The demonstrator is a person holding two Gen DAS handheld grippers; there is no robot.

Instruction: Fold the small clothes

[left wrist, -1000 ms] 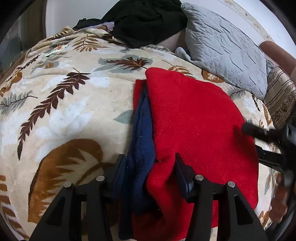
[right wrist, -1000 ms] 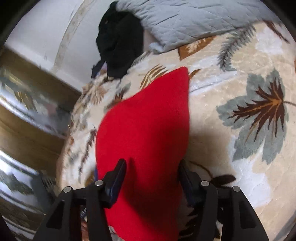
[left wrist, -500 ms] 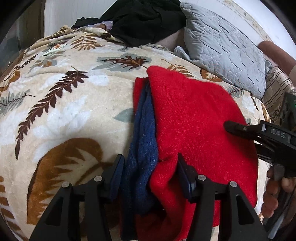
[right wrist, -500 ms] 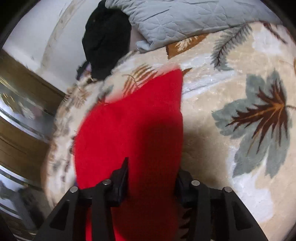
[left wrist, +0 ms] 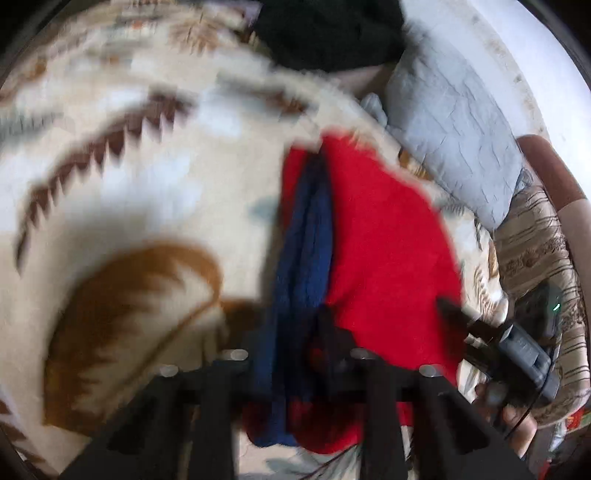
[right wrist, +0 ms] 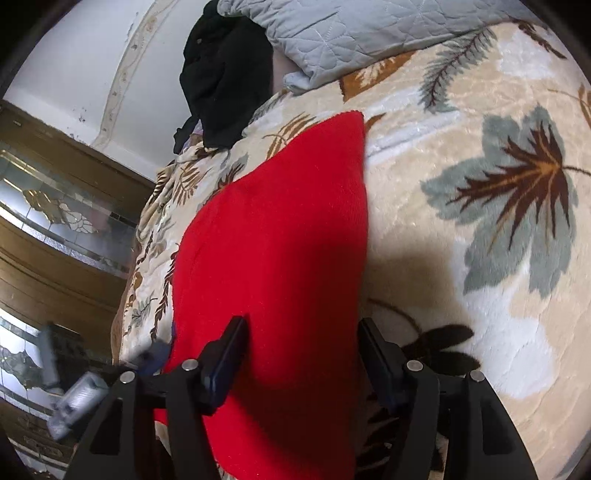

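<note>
A red knit garment [left wrist: 384,251] with a navy blue part [left wrist: 306,251] along its left edge lies on a leaf-patterned blanket [left wrist: 129,184]. The left wrist view is motion-blurred. My left gripper [left wrist: 295,354] has its fingers close together around the navy and red near edge, gripping the cloth. In the right wrist view the red garment [right wrist: 280,236] lies flat, and my right gripper [right wrist: 303,354] is open with the cloth's right near edge between its fingers. The right gripper also shows in the left wrist view [left wrist: 458,321], at the garment's right edge.
A grey quilted pillow [left wrist: 454,122] and a black pile of clothes [left wrist: 328,33] lie at the head of the bed. A striped cushion [left wrist: 539,258] is at the right. A wooden cabinet with glass panels [right wrist: 62,206] stands left in the right wrist view.
My left gripper has closed on the navy and red edge and is moving, blurring its view. My right gripper has settled lower at the garment's right edge, still open.
</note>
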